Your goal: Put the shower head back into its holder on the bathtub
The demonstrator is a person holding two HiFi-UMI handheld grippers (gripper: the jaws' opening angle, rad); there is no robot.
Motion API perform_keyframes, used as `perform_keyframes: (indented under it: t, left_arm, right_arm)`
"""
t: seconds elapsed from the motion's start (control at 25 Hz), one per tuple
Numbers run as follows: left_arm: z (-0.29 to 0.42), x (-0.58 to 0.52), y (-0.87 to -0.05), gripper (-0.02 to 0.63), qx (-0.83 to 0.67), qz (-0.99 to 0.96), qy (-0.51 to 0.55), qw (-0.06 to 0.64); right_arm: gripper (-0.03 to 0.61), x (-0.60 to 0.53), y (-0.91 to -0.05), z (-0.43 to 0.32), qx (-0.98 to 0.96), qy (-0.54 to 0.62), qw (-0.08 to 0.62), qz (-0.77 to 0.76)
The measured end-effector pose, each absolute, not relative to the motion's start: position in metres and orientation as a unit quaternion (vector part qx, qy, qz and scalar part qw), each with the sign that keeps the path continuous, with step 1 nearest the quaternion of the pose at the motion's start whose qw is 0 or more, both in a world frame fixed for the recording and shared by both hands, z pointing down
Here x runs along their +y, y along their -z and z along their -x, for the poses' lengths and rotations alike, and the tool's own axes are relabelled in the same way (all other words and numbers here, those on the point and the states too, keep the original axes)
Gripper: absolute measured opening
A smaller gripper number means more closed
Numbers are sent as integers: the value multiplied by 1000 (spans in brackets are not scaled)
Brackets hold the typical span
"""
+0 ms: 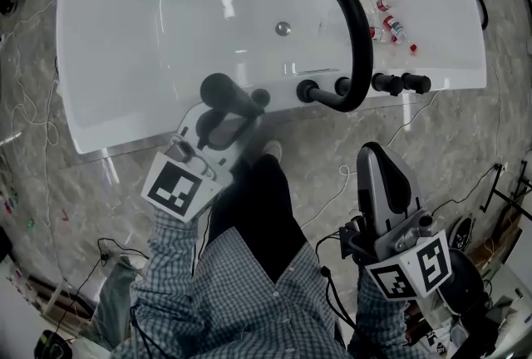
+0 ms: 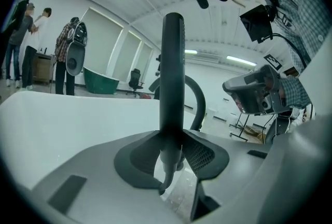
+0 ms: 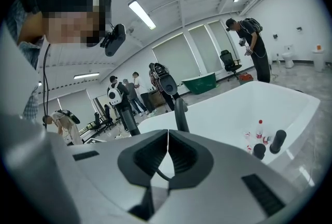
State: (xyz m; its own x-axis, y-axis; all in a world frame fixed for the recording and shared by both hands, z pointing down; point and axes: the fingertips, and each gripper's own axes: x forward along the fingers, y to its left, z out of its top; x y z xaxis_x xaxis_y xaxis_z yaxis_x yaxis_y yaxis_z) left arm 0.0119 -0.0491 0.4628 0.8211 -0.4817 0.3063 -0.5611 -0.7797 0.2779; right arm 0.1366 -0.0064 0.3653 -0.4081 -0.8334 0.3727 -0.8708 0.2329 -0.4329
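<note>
The black shower head is held just over the near rim of the white bathtub, with my left gripper shut on it. In the left gripper view its handle stands upright between the pads of my left gripper. A row of black fittings sits on the rim to the right, under the curved black spout; which one is the holder I cannot tell. My right gripper hangs lower right over the floor, shut with nothing in it. Its jaws meet.
Small bottles lie in the tub's far right corner, and a drain sits mid-tub. Cables trail over the marble floor around the tub. People stand in the room behind, near a green tub.
</note>
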Motion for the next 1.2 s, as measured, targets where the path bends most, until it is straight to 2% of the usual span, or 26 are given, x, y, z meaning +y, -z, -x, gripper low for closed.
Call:
perform_keyframes:
  t: [1.2]
  left_arm:
    - [-35,-47,-575,137,-257,-928,-214,166]
  right_arm:
    - [17,-10,-443,-149,-778,-334,60,-529]
